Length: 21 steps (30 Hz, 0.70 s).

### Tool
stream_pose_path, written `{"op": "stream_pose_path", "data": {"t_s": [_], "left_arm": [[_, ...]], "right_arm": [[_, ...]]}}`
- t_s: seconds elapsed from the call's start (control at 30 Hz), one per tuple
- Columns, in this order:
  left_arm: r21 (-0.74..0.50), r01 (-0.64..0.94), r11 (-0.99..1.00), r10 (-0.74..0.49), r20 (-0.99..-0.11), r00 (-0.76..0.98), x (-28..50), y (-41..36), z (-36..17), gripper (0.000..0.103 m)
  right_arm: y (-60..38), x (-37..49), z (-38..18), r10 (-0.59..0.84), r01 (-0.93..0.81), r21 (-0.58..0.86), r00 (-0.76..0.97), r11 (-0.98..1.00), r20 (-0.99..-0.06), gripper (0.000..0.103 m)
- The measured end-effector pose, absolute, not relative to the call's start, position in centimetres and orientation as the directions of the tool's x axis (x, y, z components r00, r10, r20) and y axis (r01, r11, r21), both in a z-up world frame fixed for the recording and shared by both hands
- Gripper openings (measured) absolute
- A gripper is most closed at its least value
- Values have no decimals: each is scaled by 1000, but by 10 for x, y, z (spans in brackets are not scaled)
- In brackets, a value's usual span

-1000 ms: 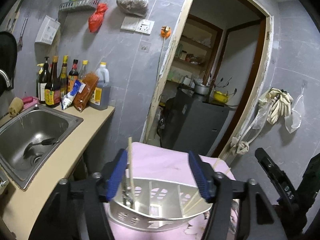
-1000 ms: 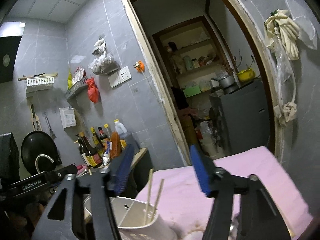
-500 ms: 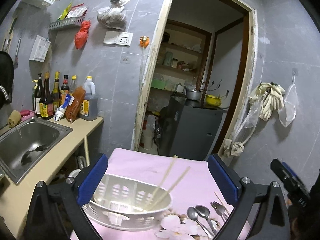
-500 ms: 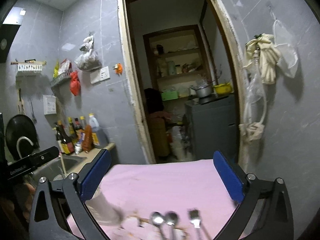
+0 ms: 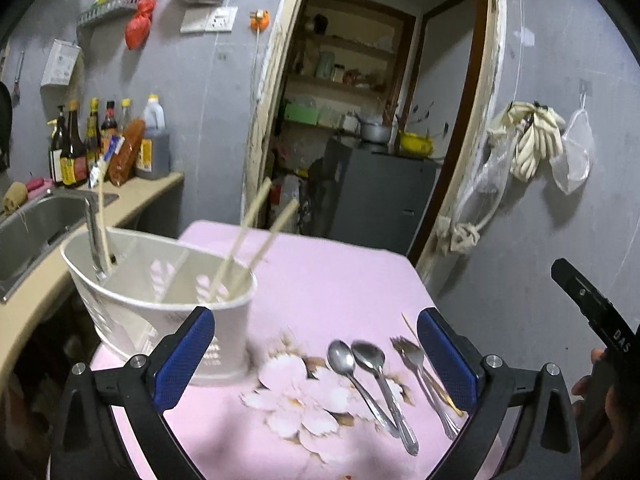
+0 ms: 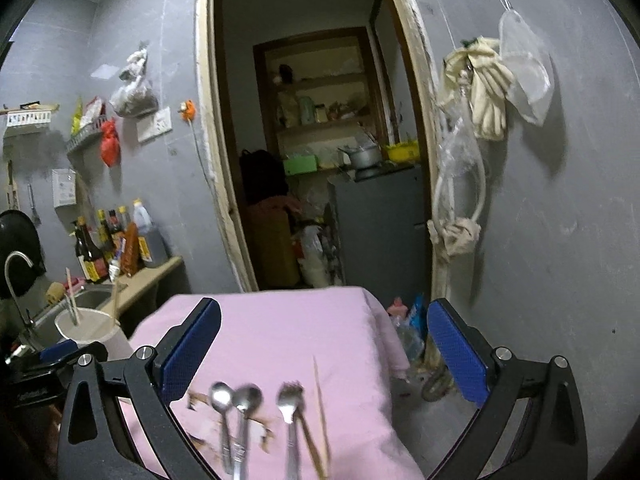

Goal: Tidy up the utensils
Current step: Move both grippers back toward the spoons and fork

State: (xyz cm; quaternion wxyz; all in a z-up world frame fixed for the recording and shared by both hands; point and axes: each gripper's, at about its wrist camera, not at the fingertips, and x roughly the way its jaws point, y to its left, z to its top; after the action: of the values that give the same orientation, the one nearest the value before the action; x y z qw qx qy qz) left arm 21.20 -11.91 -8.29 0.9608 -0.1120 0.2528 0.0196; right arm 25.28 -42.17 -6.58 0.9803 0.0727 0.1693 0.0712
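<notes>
Left gripper (image 5: 316, 354): jaws just spread to their widest, nothing between the blue pads; lower middle of the left wrist view, above the pink cloth.
Right gripper (image 6: 324, 352): likewise just opened wide and empty; lower middle of the right wrist view.
Change in view: a second ago both cameras sat close over the white caddy (image 5: 160, 300); now backed away, caddy at left of the left wrist view and far lower left of the right wrist view.
Caddy contents: chopsticks (image 5: 248, 248) leaning up out of the right compartment, one more stick and a metal handle (image 5: 94, 240) upright at the left end.
Loose utensils: two spoons (image 5: 360, 364) side by side, a fork (image 5: 412, 356) just right of them, one chopstick (image 6: 320, 408) at the fork's right; all flat on the table cloth (image 5: 328, 280), lower centre-right of both views.
Gap: caddy and loose pieces near but apart.
Meaning for the task: last drop-off apparently finished, both hands free, part of the cutlery already sorted.
Likely next step: right gripper best lined up over the fork and spoons; thin flat handles, prone to slipping.
</notes>
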Motion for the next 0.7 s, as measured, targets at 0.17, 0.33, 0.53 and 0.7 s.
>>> {"op": "stream_pose_path", "data": {"t_s": [0.17,0.33,0.53,0.7], "left_arm": [[-196,-110,974,-9,-522,853,224,-132,-107,102],[-186,-119,975,-6,-558,830,240,-142,-131,102],[-164,-114,980,-9,-606,795,260,-148,-154,102],[-140,-115,984,1,-629,777,273,-151,-165,102]], "right_arm": [[-433,269,-98,156,-95,176,912,980,-379,101],[-435,285,-130,163,-89,184,884,979,-438,101],[-430,303,-158,180,-101,183,850,978,-495,101],[-423,319,-174,216,-132,188,808,973,-549,101]]}}
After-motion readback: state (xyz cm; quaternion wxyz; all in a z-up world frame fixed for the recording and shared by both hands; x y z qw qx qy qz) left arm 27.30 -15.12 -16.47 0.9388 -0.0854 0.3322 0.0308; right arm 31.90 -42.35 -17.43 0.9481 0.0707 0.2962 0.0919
